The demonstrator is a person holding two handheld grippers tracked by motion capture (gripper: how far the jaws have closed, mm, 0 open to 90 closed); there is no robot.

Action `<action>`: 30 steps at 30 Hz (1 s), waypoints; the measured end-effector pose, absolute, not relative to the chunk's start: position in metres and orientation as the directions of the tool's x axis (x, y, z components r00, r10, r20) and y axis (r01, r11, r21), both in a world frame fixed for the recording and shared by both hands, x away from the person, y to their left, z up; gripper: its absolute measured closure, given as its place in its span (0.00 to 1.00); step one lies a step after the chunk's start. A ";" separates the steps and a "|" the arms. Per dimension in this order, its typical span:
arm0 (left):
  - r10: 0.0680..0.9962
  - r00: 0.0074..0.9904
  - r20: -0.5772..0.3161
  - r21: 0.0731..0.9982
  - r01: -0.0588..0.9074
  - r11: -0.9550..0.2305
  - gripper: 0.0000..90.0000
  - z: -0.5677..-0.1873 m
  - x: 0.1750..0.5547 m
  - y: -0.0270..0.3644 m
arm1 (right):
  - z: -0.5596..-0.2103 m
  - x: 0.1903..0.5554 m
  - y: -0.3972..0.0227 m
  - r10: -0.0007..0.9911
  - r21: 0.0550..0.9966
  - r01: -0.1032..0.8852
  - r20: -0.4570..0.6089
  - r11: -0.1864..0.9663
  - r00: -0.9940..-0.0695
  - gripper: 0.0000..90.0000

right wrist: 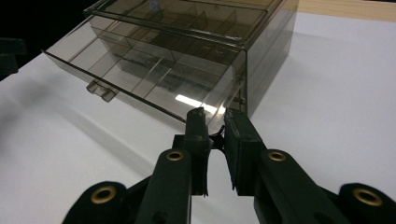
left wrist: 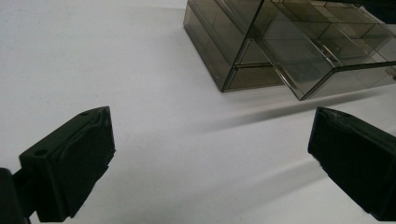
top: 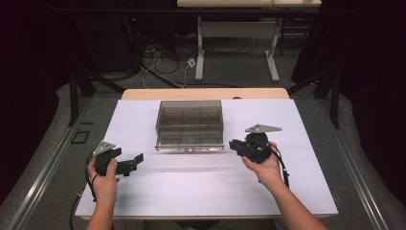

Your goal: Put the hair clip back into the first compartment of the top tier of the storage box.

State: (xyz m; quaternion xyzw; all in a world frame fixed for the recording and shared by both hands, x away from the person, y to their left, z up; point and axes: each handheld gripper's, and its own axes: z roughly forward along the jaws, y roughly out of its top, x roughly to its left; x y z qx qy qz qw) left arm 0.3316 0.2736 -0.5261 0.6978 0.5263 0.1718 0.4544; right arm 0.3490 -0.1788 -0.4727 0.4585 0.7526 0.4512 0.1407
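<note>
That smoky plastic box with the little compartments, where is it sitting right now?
In the high view the box sits mid-table on the white sheet, toward the far edge, between and beyond the left tongs and right tongs.

Smoke-grey see-through plastic drawer box (top: 189, 124) near the far edge of the matte white table sheet (top: 210, 187), divider grid inside same tinted grey. Light wood tabletop strip (top: 205, 93) shows along the far edge. Black left gripper (top: 135, 162) and black right gripper (top: 234, 145), each with a pale grey three-cornered plate; brass-coloured rivets on the right one's arms.
</note>
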 end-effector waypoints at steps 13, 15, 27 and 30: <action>0.890 0.391 -0.234 0.814 0.580 -0.041 0.01 -0.527 0.333 0.272 | -0.459 0.357 -0.148 0.784 0.808 0.549 0.193 0.214 -0.590 0.89; 0.893 0.390 -0.224 0.815 0.578 -0.048 0.01 -0.527 0.333 0.272 | -0.457 0.358 -0.142 0.780 0.806 0.551 0.197 0.216 -0.594 0.89; 0.889 0.400 -0.224 0.814 0.579 -0.055 0.01 -0.528 0.332 0.270 | -0.450 0.371 -0.108 0.757 0.797 0.546 0.184 0.258 -0.627 0.89; 0.886 0.404 -0.229 0.813 0.580 -0.054 0.01 -0.528 0.332 0.269 | -0.450 0.373 -0.099 0.749 0.795 0.544 0.181 0.270 -0.637 0.89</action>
